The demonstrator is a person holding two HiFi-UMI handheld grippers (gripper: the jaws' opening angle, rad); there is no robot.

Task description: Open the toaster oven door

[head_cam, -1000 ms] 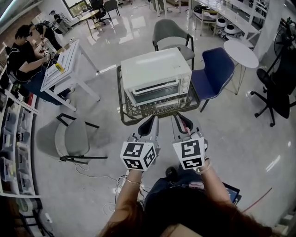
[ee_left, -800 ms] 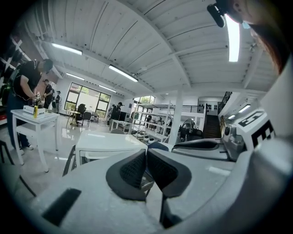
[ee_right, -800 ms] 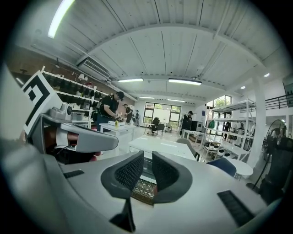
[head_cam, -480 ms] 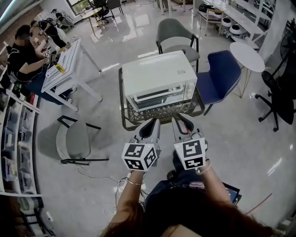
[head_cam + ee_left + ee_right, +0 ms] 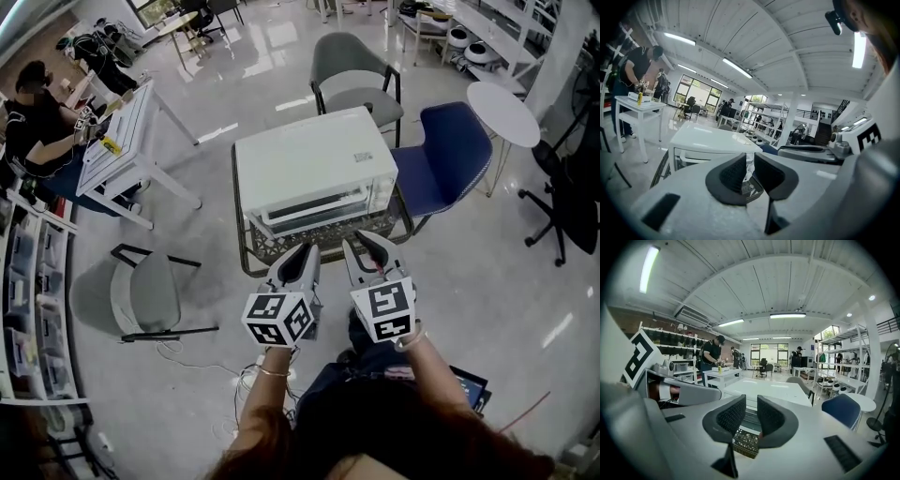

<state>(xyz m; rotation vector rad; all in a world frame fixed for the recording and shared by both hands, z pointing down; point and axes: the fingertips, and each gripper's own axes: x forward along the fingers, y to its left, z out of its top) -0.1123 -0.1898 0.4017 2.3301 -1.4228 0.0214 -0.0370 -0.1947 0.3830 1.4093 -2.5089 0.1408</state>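
Observation:
The white toaster oven [image 5: 314, 164] stands on a wire lattice table [image 5: 246, 255] just ahead of me; its glass door with the bar handle [image 5: 314, 206] faces me and is closed. My left gripper [image 5: 302, 259] hovers short of the table's near edge. Its jaws are opening, with a narrow gap and nothing between them. My right gripper [image 5: 366, 247] is beside it, its jaws also opening and empty. The oven [image 5: 710, 140] shows behind the left gripper [image 5: 749, 161] in its own view. In the right gripper view the oven [image 5: 768, 392] lies past the right gripper [image 5: 751, 411].
A grey chair [image 5: 352, 66] stands behind the oven and a blue chair [image 5: 441, 155] at its right. A round white table [image 5: 502, 108] and a black office chair [image 5: 572, 187] are farther right. At left are a white desk [image 5: 127, 136], a seated person [image 5: 33, 103] and another grey chair [image 5: 145, 291].
Both grippers have edged forward toward the oven's front, which now lies nearer and more centred. The jaws of both have parted slightly.

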